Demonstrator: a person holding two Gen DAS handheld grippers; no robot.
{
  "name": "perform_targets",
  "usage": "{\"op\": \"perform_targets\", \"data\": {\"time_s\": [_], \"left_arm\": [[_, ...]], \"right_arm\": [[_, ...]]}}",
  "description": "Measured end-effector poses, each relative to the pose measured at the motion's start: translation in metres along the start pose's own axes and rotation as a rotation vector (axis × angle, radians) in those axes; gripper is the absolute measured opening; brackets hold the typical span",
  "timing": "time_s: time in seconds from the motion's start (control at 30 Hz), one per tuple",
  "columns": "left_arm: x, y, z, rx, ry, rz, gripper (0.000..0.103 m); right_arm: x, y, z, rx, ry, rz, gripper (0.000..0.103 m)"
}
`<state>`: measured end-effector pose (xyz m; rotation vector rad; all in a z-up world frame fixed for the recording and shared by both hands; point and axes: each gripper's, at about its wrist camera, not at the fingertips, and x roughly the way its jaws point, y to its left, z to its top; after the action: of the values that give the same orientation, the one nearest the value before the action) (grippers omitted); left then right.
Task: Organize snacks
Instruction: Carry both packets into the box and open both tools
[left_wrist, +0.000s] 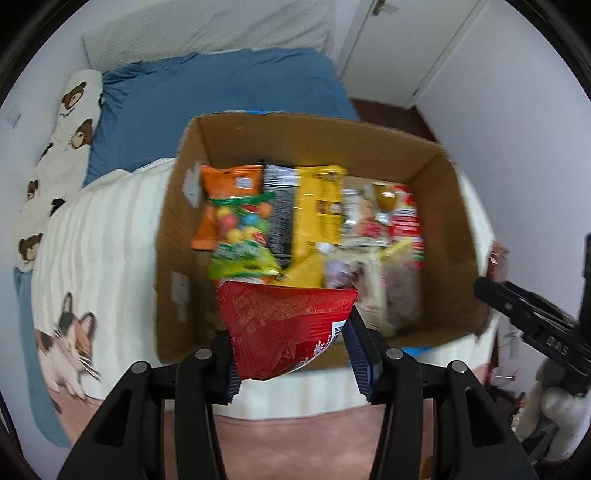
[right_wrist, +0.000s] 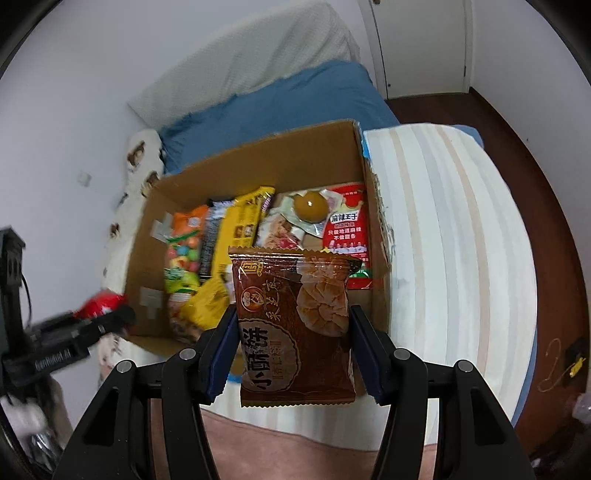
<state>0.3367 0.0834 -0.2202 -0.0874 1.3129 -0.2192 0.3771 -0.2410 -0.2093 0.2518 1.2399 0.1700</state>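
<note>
Left gripper (left_wrist: 291, 343) clamped on red packet (left_wrist: 286, 328); right gripper (right_wrist: 293, 343) clamped on brown pastry packet (right_wrist: 295, 325). Both held above near edge of cardboard box (left_wrist: 436, 206) on bed, other snacks inside. Risk: slick film slipped from pads; pastry crushed by squeeze.

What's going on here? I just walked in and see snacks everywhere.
A person is sorting snacks with two handheld grippers over a cardboard box on the bed. The left gripper holds a red snack bag; the right gripper holds a brown pastry packet. Other packets lie in the box.
</note>
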Motion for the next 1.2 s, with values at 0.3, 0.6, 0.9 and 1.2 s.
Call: {"op": "perform_targets", "data": {"time_s": [0.3, 0.6, 0.9, 1.2], "left_arm": [[0.053, 0.039, 0.013, -0.010, 0.130, 0.107, 0.047], [0.067, 0.051, 0.004, -0.011, 0.140, 0.080, 0.090], [0.047, 0.039, 0.005, -0.024, 0.068, 0.102, 0.102], [0.036, 0.021, -0.007, -0.031, -0.010, 0.142, 0.102]], "right_arm": [[0.051, 0.005, 0.012, -0.019, 0.088, -0.094, 0.062], [0.066, 0.007, 0.013, -0.008, 0.138, -0.125, 0.095], [0.062, 0.014, 0.005, -0.031, 0.123, -0.167, 0.096], [0.053, 0.026, -0.005, -0.079, 0.063, -0.230, 0.096]]}}
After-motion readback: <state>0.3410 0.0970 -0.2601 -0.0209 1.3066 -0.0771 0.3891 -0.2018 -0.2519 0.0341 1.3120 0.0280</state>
